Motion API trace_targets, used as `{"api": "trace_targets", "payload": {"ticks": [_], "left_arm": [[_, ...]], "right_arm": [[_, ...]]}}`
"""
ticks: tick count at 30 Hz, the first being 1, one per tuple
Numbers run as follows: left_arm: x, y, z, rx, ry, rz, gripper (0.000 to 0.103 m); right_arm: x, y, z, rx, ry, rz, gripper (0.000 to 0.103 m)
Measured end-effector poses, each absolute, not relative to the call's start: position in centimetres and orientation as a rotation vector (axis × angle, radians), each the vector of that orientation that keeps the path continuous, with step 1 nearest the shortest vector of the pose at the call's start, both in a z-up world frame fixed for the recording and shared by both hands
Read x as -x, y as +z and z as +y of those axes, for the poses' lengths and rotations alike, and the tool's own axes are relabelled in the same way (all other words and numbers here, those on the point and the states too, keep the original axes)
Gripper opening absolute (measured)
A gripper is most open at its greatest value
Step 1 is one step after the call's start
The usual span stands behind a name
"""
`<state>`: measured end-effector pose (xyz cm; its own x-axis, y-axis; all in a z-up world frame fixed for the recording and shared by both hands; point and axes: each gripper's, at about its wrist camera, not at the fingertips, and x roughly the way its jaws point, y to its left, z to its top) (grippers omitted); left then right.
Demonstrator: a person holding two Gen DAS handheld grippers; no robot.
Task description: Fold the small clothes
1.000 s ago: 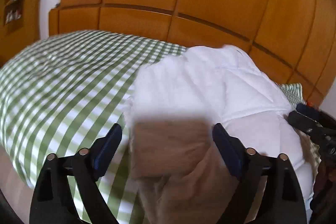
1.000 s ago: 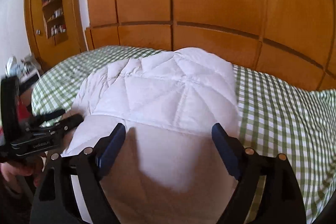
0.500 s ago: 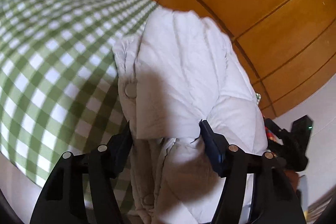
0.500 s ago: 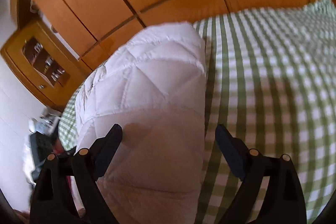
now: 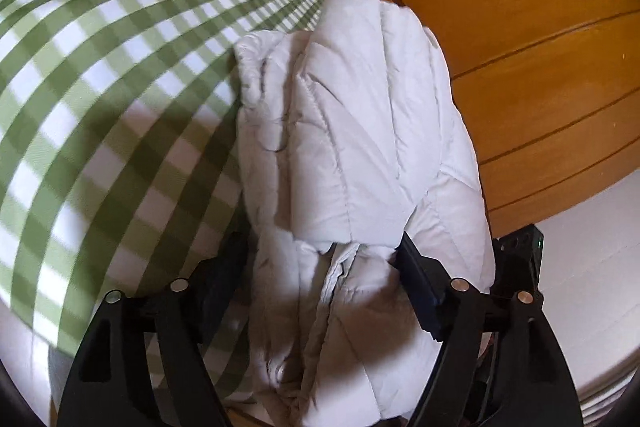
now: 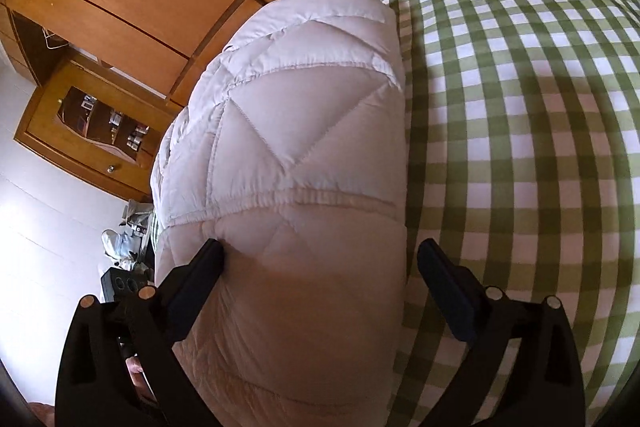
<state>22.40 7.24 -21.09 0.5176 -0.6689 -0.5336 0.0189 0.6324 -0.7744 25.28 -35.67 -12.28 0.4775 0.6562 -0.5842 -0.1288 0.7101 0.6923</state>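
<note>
A white quilted jacket, folded into a thick bundle, lies on the green-and-white checked bed cover. My left gripper clamps the bundle's near end: both dark pads press into the fabric, and the right pad sits under a fold. In the right wrist view the same jacket fills the middle. My right gripper straddles it, open; the left pad touches the padding, and the right pad stands off it over the bed cover.
Orange wooden wardrobe doors rise right behind the bed. The right gripper's black body shows beside the jacket. A wooden cabinet with shelves and a white wall stand at left.
Both cameras have rolled and dropped closer to the jacket. The left gripper's fingers have narrowed onto the bundle. The right gripper has stayed wide.
</note>
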Motion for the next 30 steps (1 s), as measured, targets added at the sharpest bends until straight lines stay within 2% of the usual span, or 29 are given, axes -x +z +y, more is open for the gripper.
{"api": "trace_targets", "payload": {"ticks": [6,11,14,16,22,24,30], "left_arm": [[-23.9,-22.0,6.2,0.852,-0.575,0.981,0.066],[-23.8,-22.7,5.5,0.913,-0.651,1.023,0.065],[-23.7,-23.3,4.8,0.947,-0.699,1.043,0.064],[-23.7,-23.3,4.5,0.940,-0.702,1.039,0.060],[-24.3,-21.1,3.0,0.807,-0.704,1.029,0.039],[-24.4,-19.9,2.8,0.761,-0.705,1.010,0.034],[-25.8,-17.9,1.5,0.706,-0.727,0.964,0.032]], "right_arm": [[-26.3,-13.0,-34.7,-0.660,0.555,0.979,0.097],[-26.9,-14.8,-35.0,-0.762,0.606,1.011,0.096],[-26.7,-14.9,-35.3,-0.748,0.622,0.998,0.089],[-26.4,-14.8,-35.3,-0.734,0.627,0.990,0.079],[-24.5,-12.7,-35.0,-0.671,0.612,0.901,0.063],[-23.6,-11.4,-34.3,-0.638,0.622,0.840,0.062],[-21.3,-8.5,-32.6,-0.501,0.610,0.706,0.061]]}}
